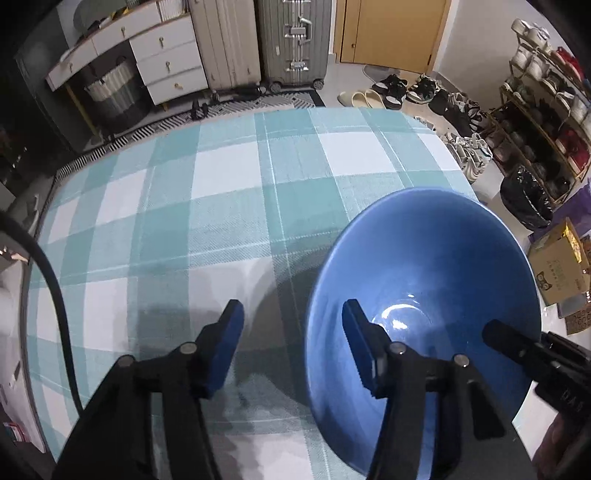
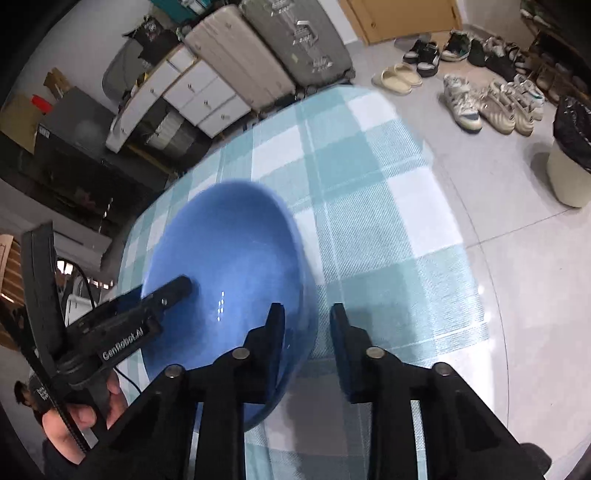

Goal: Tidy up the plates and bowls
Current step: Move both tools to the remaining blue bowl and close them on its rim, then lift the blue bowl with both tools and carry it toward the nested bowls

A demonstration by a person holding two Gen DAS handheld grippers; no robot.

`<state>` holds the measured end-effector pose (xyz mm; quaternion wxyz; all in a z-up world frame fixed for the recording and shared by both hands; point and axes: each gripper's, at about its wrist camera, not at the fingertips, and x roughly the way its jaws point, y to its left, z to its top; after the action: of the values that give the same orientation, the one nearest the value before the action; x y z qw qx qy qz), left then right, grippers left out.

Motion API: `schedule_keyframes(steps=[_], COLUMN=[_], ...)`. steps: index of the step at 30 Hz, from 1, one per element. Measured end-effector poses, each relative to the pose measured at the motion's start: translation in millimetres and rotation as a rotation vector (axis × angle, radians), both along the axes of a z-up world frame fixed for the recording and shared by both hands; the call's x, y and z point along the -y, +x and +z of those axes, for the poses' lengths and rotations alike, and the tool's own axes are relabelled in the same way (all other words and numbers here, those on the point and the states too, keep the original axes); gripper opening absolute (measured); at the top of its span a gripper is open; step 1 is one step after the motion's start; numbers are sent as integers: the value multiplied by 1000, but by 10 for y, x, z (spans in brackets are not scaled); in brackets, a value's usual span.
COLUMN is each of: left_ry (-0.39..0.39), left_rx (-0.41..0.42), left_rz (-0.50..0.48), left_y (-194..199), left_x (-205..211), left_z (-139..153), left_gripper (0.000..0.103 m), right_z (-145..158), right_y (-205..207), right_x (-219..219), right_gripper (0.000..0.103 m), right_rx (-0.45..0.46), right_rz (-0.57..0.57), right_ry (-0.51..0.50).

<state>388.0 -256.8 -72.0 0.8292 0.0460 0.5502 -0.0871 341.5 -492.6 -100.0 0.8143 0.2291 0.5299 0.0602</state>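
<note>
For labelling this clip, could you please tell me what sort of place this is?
Most likely a lived-in home, perhaps an entryway or dining corner: suitcases stand by a door, loose shoes lie across the floor beside a shoe rack, and a table with a checked cloth bears a blue bowl.

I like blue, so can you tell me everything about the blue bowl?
The blue bowl is round, deep, glossy like glazed ceramic, and empty. It sits upright on the checked tablecloth near the table's edge. Each hand-held gripper, left and right, straddles its rim, one finger inside, one outside.
</note>
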Motion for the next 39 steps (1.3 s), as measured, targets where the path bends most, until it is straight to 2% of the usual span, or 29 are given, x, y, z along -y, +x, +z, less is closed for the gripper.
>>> schedule_keyframes(steps=[1, 5, 8, 10, 12, 13, 17, 22, 26, 31, 36, 39], left_ry=[5, -9, -8, -8, 10, 14, 13, -40, -20, -42, -48, -60], left_rx=[-19, -40, -40, -40, -28, -21, -22, -49, -38, -55, -54, -21], left_rz=[-1, -1, -17, -31, -40, -44, -65, -57, -72, -53, -51, -27], left_y=[13, 5, -24, -45, -59, -68, -80, -52, -80, -68, -85, -114], left_x=[5, 13, 55, 93, 130, 146, 157, 84, 111, 77, 76, 43], left_z=[-31, -77, -78, -82, -82, -82, -109, -122, -132, -160, -138, -64], left_gripper=[49, 41, 30, 18, 17, 14, 13, 10, 10, 10, 9, 8], right_z=[-1, 12, 32, 45, 55, 54, 47, 63, 72, 74, 75, 95], right_y=[3, 12, 8, 10, 13, 15, 23, 34, 50, 53, 41, 16], right_x=[-26, -68, -79, -98, -111, -117, -104, -118, -154, -174, -168, -171], right_gripper=[15, 14, 14, 13, 13, 13, 12, 12, 12, 12, 11, 10], right_rx=[-4, 2, 3, 7, 6, 3, 1, 3, -3, 5, 10, 20], right_rz=[6, 8, 5, 9, 9, 7, 1, 7, 12, 14, 11, 17], right_ry=[-17, -32, -35, -50, -57, -65, -62, -70, -92, -104, -103, -106])
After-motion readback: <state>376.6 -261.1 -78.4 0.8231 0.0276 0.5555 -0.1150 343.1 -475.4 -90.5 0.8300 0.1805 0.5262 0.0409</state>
